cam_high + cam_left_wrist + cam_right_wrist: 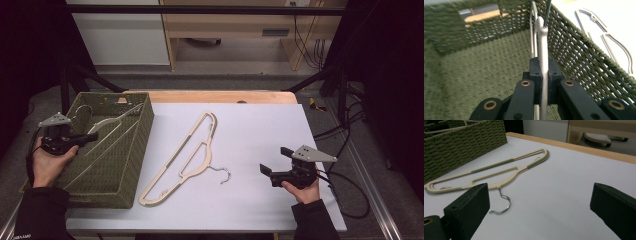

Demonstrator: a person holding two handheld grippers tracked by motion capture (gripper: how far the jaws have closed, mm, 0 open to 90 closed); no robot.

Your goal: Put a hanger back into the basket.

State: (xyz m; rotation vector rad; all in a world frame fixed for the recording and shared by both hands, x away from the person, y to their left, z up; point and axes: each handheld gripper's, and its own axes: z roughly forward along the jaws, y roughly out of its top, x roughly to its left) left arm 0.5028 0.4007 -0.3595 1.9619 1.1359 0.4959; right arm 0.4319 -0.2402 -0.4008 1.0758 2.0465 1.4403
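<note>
While its jaws pinch a hanger (544, 50), the left gripper (89, 136) overhangs the basket (145, 127).

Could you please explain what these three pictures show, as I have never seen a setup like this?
A person stands at a table and holds a hand-held gripper in each hand; no robot arm is involved. One picture looks down from above the person's side. The other two come from cameras riding on each gripper, looking along its black jaws. On the white table top sit a green woven basket and a cream hanger with a metal hook, lying flat. The left gripper reaches into the basket, its jaws shut on a second cream hanger. The right gripper is beside the flat hanger, jaws open and holding nothing.
</note>
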